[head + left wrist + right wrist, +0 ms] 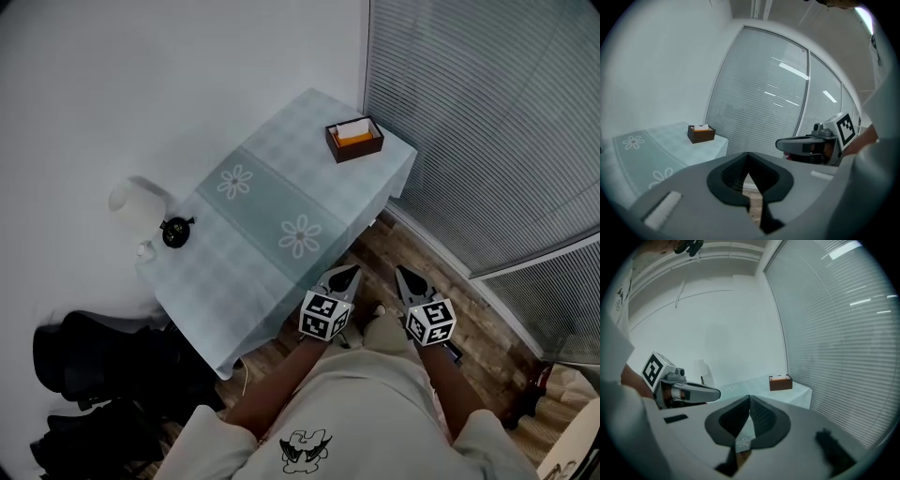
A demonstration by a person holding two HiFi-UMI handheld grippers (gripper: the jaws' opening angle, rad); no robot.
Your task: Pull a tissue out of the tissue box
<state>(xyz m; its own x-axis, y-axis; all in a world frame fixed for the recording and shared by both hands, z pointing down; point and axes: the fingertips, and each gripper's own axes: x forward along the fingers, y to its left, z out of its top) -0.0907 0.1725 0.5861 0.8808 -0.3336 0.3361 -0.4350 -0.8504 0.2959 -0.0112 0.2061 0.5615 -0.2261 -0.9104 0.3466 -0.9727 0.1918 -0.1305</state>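
A brown tissue box with a white tissue showing at its top stands on the far right corner of the table, which has a pale green checked cloth. The box also appears small and distant in the left gripper view and in the right gripper view. My left gripper and right gripper hang side by side off the table's near edge, well short of the box. Both are shut with nothing between their jaws. My own closed tips show in the left gripper view and the right gripper view.
A white lamp and a small black object sit at the table's left end. A dark chair stands at lower left. Window blinds run along the right. Wooden floor lies under my grippers.
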